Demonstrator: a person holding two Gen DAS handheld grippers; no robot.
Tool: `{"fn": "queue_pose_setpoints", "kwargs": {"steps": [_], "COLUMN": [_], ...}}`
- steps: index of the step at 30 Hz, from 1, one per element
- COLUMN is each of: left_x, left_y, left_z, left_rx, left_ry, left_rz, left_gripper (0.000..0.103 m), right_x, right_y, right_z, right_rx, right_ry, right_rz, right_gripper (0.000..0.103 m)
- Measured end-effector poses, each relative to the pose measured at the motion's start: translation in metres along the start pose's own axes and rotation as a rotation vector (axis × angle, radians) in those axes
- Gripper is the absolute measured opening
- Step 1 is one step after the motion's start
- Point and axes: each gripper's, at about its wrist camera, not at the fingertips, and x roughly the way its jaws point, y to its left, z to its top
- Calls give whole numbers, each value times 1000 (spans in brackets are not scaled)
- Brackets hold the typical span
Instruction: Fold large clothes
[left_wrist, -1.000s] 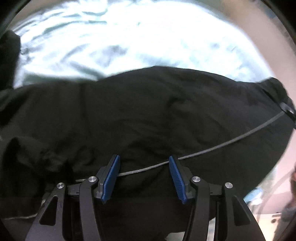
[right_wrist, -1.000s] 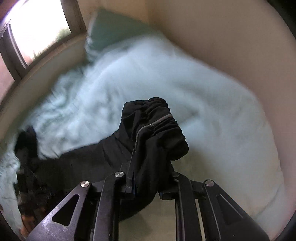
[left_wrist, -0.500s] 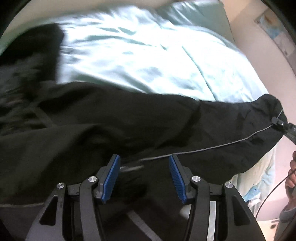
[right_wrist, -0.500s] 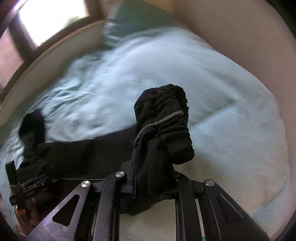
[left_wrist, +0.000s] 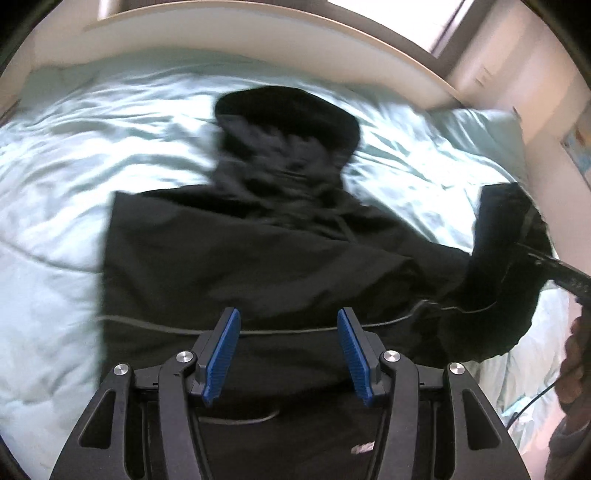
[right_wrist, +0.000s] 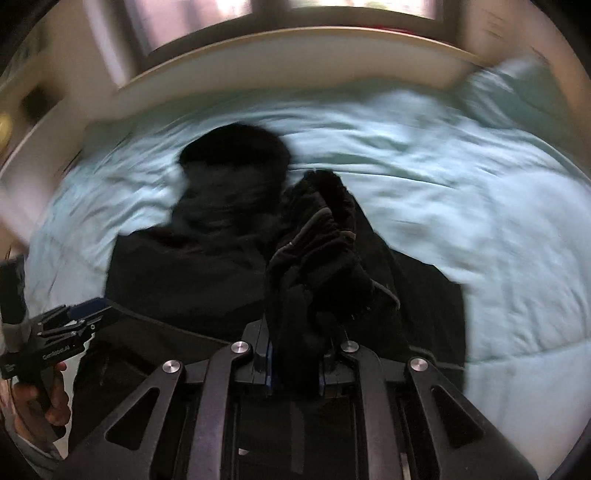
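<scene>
Black hoodie (left_wrist: 258, 251) bunched in right gripper (right_wrist: 295, 363); left gripper (left_wrist: 288, 354) agape (label blurred).

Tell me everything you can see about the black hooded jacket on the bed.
The black hooded jacket lies spread on the pale green bedding, hood pointing toward the headboard. The fabric looks matte, with thin grey piping. The right gripper clamps its bunched, elastic-looking cuff, holding that sleeve over the body. The left gripper hovers open above the lower part.
</scene>
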Motion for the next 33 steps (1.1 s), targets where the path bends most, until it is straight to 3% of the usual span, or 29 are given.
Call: {"fn": "queue_pose_setpoints", "kwargs": {"steps": [7,10,12,15,17,21,23,27,31,33], "left_x": [-21,-21,-17,-13,-7,4,10,34,72,89], "left_y": [71,97,110,127,136,139,133,112,96,87], "left_z": [-18,-26,-29,-36,-36,-31,-25,-8,3,6], "left_rx": [-75,-109,-134,-165,-177,-181,-172,-130,-137,-137], "left_ry": [-10,1,8,21,33,39,45,74,135,160], "left_rz": [60,70,77,74,59,-39,-105,-203,-253,-243], "left_gripper": [56,56,56,56,56,56,56,56,56,56], "right_x": [94,145,177,216,221,190,160,121,108,105], "right_y": [148,185,204,218,217,200,179,126,65,51], "right_z": [1,-7,-17,-29,-33,-31,-30,-31,-41,-43], "right_rx": [-184,-214,-227,-232,-221,-198,-174,-109,-10,22], "right_ry": [130,212,265,323,328,322,276,205,207,211], "right_rz": [122,144,136,119,180,328,365,282,187,161], "right_gripper": [18,18,23,39,57,61,63,71,71,71]}}
